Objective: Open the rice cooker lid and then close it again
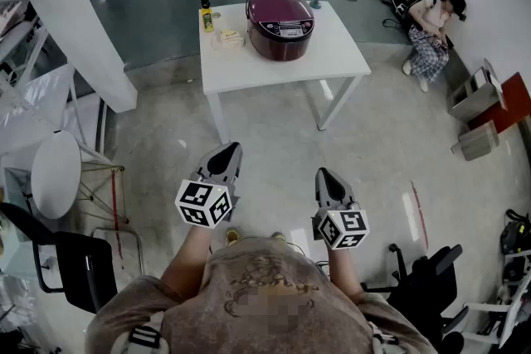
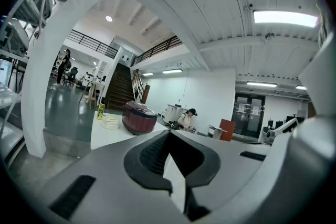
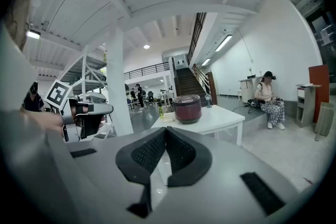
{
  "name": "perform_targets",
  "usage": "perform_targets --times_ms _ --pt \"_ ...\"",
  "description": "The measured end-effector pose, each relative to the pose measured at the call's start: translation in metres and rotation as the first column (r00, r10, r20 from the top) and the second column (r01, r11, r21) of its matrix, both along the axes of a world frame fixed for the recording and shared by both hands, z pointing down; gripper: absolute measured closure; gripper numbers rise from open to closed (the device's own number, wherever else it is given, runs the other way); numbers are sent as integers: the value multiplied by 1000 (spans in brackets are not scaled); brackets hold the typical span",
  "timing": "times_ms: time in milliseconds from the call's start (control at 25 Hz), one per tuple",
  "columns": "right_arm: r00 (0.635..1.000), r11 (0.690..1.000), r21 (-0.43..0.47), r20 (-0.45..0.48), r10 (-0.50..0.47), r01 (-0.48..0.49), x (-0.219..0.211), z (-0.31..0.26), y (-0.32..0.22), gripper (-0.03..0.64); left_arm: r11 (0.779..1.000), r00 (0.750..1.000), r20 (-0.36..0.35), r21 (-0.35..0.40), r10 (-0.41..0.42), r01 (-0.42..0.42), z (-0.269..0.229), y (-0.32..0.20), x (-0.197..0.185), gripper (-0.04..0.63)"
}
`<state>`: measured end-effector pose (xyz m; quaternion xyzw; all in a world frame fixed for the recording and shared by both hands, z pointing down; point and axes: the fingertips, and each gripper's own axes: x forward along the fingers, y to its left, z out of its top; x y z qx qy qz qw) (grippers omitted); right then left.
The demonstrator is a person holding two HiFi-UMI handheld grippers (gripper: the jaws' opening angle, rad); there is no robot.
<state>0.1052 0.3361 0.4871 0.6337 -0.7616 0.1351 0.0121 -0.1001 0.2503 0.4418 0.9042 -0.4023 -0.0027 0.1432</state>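
Observation:
A dark red rice cooker [image 1: 280, 22] stands with its lid down on a white table [image 1: 332, 54] some way ahead of me; it also shows as the cooker [image 2: 139, 117] in the left gripper view and the cooker [image 3: 187, 108] in the right gripper view. My left gripper [image 1: 227, 153] and right gripper [image 1: 325, 177] hang side by side over the floor, well short of the table. Both are shut, jaw tips together, with nothing between them [image 2: 168, 134] [image 3: 166, 129].
On the table left of the cooker lie a yellow bottle [image 1: 207, 16] and a flat pale container [image 1: 227, 38]. A person [image 1: 431, 29] sits by the right wall. A white pillar [image 1: 75, 21] rises at left, with a round white stool [image 1: 56, 174] and black chairs [image 1: 79, 265] nearby.

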Motion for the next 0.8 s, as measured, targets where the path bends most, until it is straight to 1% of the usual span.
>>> perform_targets --times_ms 320,640,800 --pt "1000 1000 -11 10 2 -2 -10 2 0 614 1000 1000 -6 -5 9 -9 -1 2 -6 575" --pt "1000 1000 -21 11 13 -13 -47 8 -10 614 998 998 5 7 58 -59 2 -7 -26 575" --pt "999 999 -17 1 32 -32 -64 11 -14 614 996 996 6 8 88 -88 7 -14 -38 575"
